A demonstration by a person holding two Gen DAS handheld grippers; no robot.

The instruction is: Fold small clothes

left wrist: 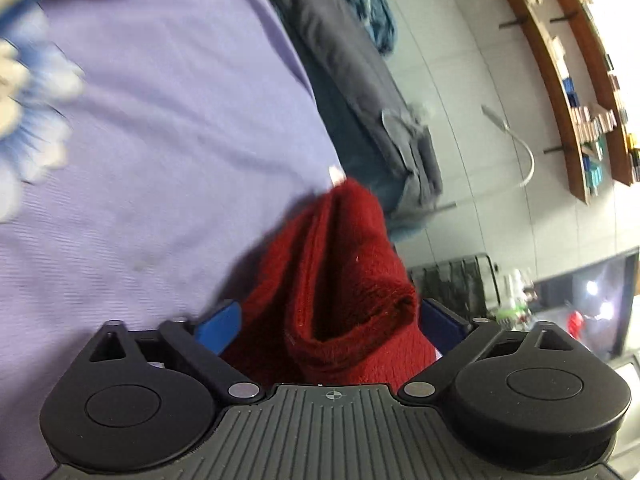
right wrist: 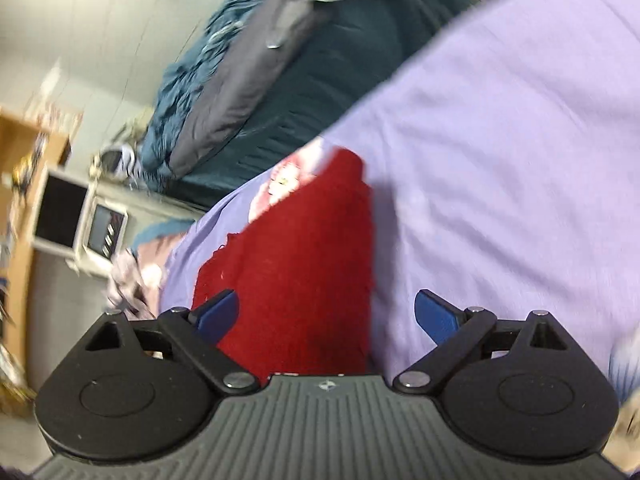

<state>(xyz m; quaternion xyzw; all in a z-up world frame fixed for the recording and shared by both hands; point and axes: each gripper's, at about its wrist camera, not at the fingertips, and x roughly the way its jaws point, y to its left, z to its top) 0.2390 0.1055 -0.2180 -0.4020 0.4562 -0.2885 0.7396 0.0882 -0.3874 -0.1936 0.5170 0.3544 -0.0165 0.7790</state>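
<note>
A small dark red knitted garment (left wrist: 340,280) lies bunched on a lilac sheet (left wrist: 160,160). In the left wrist view its folded cuff fills the gap between my left gripper's (left wrist: 330,324) blue fingers (left wrist: 220,326), which stand wide apart around it. In the right wrist view the same red garment (right wrist: 296,272) lies flatter and long, under my right gripper (right wrist: 328,316). Its blue fingers (right wrist: 436,318) are wide apart; the left finger sits over the cloth and the right one over the bare sheet (right wrist: 500,160).
The lilac sheet has a blue and white flower print (left wrist: 28,128) at its left. Beyond its edge lie a teal bedspread (right wrist: 320,92) and a grey pillow (left wrist: 352,76). Wooden wall shelves (left wrist: 576,92) and a microwave (right wrist: 100,228) stand further off.
</note>
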